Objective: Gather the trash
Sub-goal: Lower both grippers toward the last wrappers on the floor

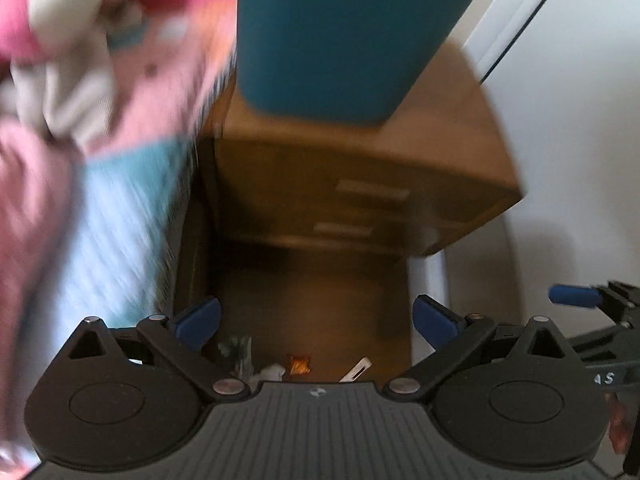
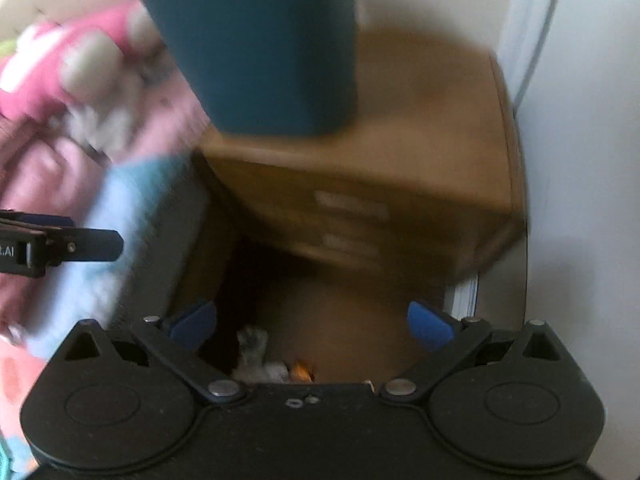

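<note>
Gaping wide, both sets of jaws hold nothing: the left gripper (image 1: 316, 320) and right gripper (image 2: 312, 320) hang side by side, tilted steeply down at the wooden floor (image 1: 320, 304). The trash lies below them: a crumpled white wrapper (image 2: 252, 344), an orange scrap (image 1: 299, 364) and a white strip (image 1: 356, 370). A wooden nightstand (image 1: 360, 200) carrying a teal bin (image 1: 332, 40) closes off the gap ahead, the bed's blue blanket (image 1: 120, 220) the left.

I'm looking into a home bedroom: a bed with pink and pale-blue patterned bedding (image 1: 120, 208) beside a brown wooden two-drawer nightstand (image 1: 360, 192).
</note>
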Action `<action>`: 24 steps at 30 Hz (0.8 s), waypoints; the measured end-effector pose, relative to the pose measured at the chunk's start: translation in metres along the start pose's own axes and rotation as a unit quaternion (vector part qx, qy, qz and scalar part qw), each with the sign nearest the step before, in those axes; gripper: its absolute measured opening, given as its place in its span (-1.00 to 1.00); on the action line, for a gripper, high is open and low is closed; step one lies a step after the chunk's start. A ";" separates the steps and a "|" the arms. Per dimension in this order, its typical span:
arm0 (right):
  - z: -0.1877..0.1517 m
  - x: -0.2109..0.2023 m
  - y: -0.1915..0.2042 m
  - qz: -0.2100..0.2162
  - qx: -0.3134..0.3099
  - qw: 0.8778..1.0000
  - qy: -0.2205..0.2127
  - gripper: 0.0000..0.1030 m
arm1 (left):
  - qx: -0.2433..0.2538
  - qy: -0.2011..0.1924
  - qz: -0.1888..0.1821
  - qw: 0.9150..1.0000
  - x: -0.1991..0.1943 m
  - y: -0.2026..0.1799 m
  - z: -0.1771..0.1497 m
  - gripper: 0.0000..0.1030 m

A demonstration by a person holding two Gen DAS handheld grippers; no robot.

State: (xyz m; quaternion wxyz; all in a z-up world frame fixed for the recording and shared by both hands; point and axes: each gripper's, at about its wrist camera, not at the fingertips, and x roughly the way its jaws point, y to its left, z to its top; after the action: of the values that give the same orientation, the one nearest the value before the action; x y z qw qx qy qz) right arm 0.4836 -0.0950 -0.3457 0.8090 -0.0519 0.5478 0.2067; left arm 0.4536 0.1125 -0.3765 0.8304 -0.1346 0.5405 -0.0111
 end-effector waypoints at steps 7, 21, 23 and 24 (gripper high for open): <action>-0.072 0.129 -0.040 -0.008 0.051 0.997 0.062 0.95 | -0.021 0.049 0.041 0.998 0.145 0.017 -0.052 1.00; -0.199 0.369 -0.081 -0.013 0.141 0.978 0.156 0.80 | -0.034 0.147 0.120 0.981 0.392 0.068 -0.142 1.00; -0.215 0.399 -0.087 -0.018 0.157 0.973 0.168 0.72 | -0.038 0.159 0.133 0.978 0.419 0.079 -0.152 1.00; -0.221 0.411 -0.092 -0.022 0.165 0.971 0.174 0.69 | -0.041 0.161 0.141 0.976 0.430 0.084 -0.156 1.00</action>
State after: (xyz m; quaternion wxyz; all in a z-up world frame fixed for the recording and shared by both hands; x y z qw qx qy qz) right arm 0.4575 -0.1328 -0.8194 0.7032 0.0348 0.7053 0.0833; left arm 0.4813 0.0897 -0.8405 0.7193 -0.0877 0.6808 0.1069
